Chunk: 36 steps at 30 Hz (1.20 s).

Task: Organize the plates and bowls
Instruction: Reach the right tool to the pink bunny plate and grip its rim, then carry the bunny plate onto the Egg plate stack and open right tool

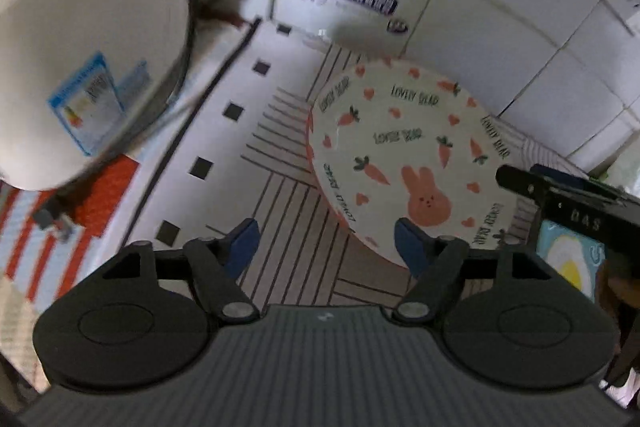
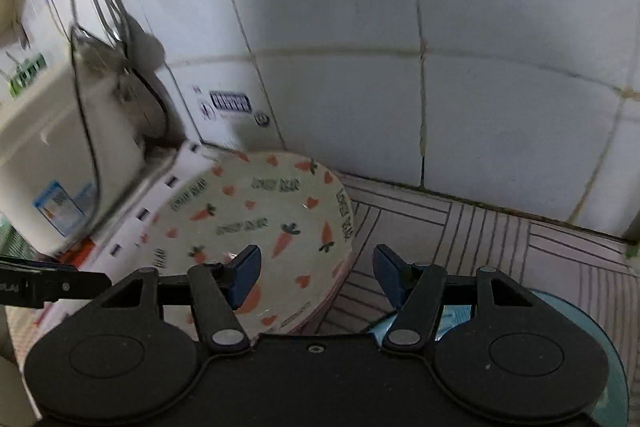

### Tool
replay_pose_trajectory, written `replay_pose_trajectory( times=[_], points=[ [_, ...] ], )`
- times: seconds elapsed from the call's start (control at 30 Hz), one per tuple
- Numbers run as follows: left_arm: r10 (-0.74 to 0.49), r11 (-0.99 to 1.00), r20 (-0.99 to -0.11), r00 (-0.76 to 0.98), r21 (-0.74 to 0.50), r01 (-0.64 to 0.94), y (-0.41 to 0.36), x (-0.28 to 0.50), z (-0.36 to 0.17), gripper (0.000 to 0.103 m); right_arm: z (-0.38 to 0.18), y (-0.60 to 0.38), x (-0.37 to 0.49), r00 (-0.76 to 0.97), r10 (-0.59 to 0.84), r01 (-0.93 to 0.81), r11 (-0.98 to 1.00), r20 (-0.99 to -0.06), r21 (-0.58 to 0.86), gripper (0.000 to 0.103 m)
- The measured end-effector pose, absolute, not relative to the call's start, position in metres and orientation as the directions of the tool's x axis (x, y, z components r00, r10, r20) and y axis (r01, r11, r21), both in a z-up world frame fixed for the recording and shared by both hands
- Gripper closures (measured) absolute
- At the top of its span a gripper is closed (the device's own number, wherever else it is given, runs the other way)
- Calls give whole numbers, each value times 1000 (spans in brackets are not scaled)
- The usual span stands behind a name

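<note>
Left black two-finger gripper with blue pads (image 1: 326,247) angled steeply downward, jaws parted wide with nothing between the pads, right black two-finger gripper with blue pads (image 2: 316,273) tilted downward, jaws likewise parted and empty, each gripper's tip entering the other's view.

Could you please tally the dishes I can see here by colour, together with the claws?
Cream carrot-and-rabbit print dishes: 1
Light blue dishes: 1, only partly in view
Claws: 2, left claw and right claw, both open with nothing between them
Total: 4
</note>
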<state>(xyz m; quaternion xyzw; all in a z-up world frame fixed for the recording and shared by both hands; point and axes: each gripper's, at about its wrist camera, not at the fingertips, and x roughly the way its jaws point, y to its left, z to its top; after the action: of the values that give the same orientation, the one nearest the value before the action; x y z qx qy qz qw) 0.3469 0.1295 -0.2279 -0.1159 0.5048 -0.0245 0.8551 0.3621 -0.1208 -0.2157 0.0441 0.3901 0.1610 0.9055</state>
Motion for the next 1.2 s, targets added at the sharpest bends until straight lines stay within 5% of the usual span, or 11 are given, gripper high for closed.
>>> replay_pose_trajectory(
  times=[0.17,0.23,0.27,0.4,0.57,0.6,1.2],
  points=[
    [-206,959,-865,458,-272,-83,137,360,-249,28,-232,-122,382,623,318,-231,948,-715,220,45],
    [-220,958,-860,461,-280,-65,136,363,-251,32,-235,-118,386,609,326,-252,944,-723,213,54],
    [-229,959,-855,465,-281,-45,135,365,-251,35,-237,-119,388,595,346,-261,937,-726,232,67],
    [-237,963,-850,470,-268,0,129,371,-253,69,-244,-130,399,570,368,-190,929,-735,317,86],
    [-295,935,-836,462,-352,-40,129,376,-265,76,-250,-135,403,556,403,-172,912,-727,373,87],
    [-305,932,-835,457,-361,-39,127,377,-266,85,-250,-134,405,554,408,-175,909,-725,378,87],
    [-268,963,-826,497,-208,174,109,335,-183,82,-208,-140,338,621,399,-223,915,-675,336,85]
  ],
)
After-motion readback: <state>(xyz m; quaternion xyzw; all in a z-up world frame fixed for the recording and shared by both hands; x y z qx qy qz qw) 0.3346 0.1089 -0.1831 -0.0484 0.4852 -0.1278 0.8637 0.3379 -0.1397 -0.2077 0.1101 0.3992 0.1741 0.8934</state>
